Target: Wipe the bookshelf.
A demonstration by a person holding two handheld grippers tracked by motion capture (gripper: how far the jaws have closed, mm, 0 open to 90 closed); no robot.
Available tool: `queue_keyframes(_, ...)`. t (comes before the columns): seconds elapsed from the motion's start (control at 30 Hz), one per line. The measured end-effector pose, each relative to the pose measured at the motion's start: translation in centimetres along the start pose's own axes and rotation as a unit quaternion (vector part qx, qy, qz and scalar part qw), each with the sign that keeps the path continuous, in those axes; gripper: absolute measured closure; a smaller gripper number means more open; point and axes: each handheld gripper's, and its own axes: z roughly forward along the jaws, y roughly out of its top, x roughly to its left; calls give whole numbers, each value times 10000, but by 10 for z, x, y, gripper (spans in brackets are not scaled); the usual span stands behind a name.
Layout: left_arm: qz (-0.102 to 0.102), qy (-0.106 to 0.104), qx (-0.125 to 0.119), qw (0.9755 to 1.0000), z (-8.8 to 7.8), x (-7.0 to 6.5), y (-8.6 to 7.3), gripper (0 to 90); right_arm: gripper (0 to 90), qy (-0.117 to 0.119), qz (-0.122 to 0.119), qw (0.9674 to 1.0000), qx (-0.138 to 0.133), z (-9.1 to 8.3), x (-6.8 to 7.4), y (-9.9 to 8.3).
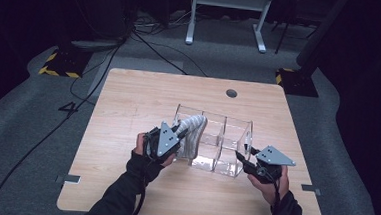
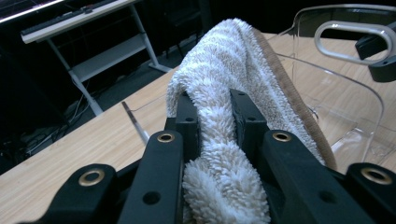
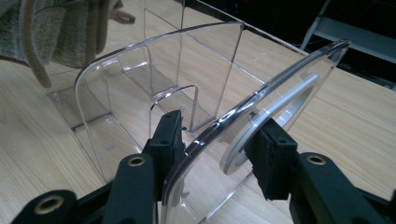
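While gripping a rolled striped towel (image 2: 233, 84) tight in the left claw (image 1: 181, 132), looks to be loading it into the leftmost compartment of the clear organizer (image 1: 226, 140) — roll resting tilted over that compartment's rim, not yet seated, near the middle of the counter (image 1: 128, 103). Right claw (image 1: 240, 158) straddling the organizer's right end wall, jaws part open and against the clear plastic, apparently bracing the box toward the counter's near right edge; cannot tell how firmly. Next move calling for tipping the roll upright, easing it down between the dividers, then releasing — with the box kept from sliding. Left claw view showing terry pile bunched between both pads (image 2: 189, 119), and the handle slot (image 2: 355, 39) beyond. Right claw view revealing bare compartments and the towel hanging at upper left.
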Motion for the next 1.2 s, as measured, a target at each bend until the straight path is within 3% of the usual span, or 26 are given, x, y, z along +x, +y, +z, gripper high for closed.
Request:
queue_keyframes(0.3, 95, -262, 503, 9983, 22, -11, -22, 766, 578, 33, -8, 10000, -33, 0, -1, -1)
queue_keyframes(0.47, 291, -282, 711, 9966, 19, -24, -34, 767, 578, 58, 4, 9999, -83, -1, -1, -2)
queue_keyframes(0.6, 304, -404, 882, 9948, 17, -28, -43, 767, 581, 72, -22, 9999, -91, -2, -1, -3)
queue_keyframes(0.73, 448, -471, 1198, 9907, 18, -35, -56, 767, 588, 100, -18, 9999, -92, -2, 0, -3)
queue_keyframes(0.87, 404, -638, 1466, 9863, 20, -33, -67, 767, 592, 118, -15, 9999, -102, -3, 0, -3)
queue_keyframes(1.0, 445, -598, 1422, 9870, 18, -32, -64, 767, 592, 125, -18, 9999, -105, -3, 0, -3)
queue_keyframes(1.2, 346, -452, 810, 9951, 9, -24, -39, 770, 590, 112, -37, 9999, -97, -3, 2, -3)
